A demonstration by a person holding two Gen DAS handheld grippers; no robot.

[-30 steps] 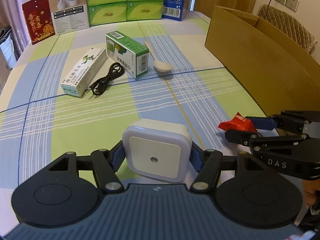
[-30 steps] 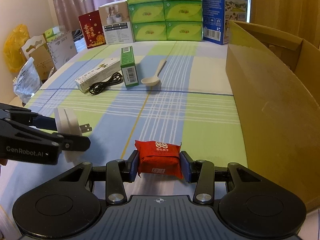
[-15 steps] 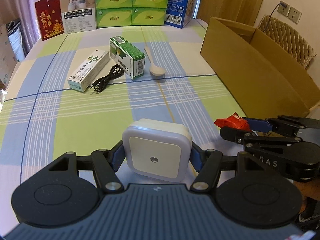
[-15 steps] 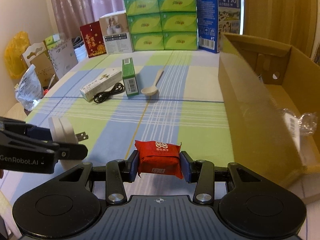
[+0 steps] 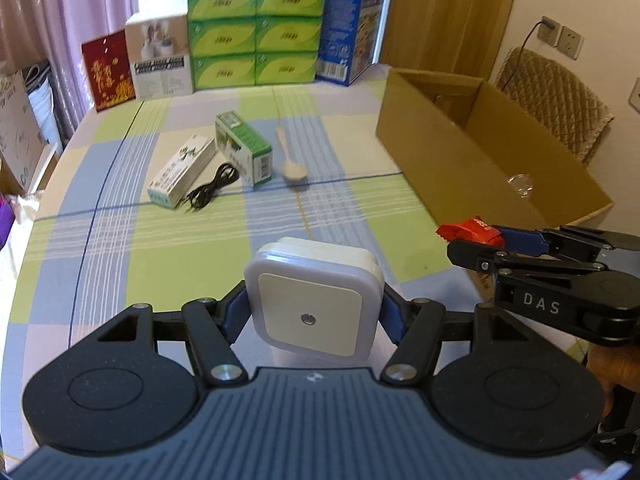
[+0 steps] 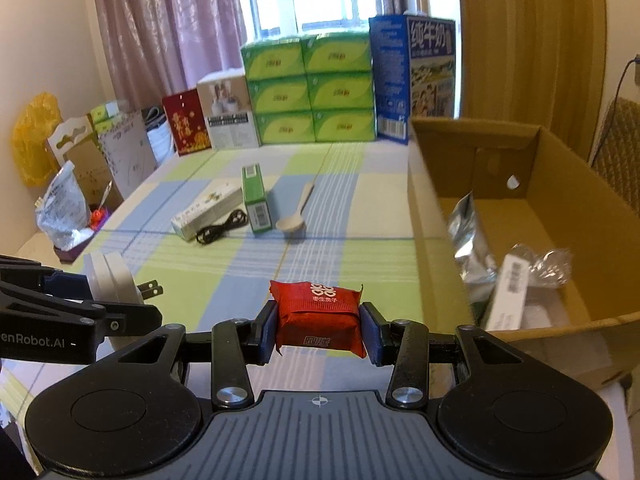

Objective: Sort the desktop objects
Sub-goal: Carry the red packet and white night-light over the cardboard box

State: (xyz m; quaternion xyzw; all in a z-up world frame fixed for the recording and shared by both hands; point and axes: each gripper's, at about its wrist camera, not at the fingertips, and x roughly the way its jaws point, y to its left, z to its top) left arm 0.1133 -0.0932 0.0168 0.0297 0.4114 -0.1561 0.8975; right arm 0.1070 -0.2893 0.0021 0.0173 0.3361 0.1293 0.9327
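Your right tongs (image 6: 319, 334) were clamped on the red snack packet (image 6: 318, 314), its long side lying crosswise between the blue pads, and your left tongs (image 5: 314, 312) were clamped on the white night light (image 5: 314, 300), square face toward the camera and, in the right wrist view, its plug prongs pointing off toward the 3 o'clock side. Both loads hung clear above the desk (image 5: 180, 248). What the coming move seemed to turn on was the cardboard box (image 6: 532, 216): from your right tongs its open top sat at about 2 o'clock, near, with the near wall just beside the packet's right end; from your left tongs it lay at about 1 o'clock, farther off, with your right tongs (image 5: 472, 242) between you and it. So your right hand was the nearer one, and I would judge it should go in first. The box already held a silver pouch (image 6: 466, 248) and some crinkly wrapped things. Left on the desk, well ahead at about 11 to 12 o'clock, were a white carton (image 5: 180, 170), a green carton (image 5: 244, 152), a black cable (image 5: 212, 190) and a spoon (image 5: 290, 160).
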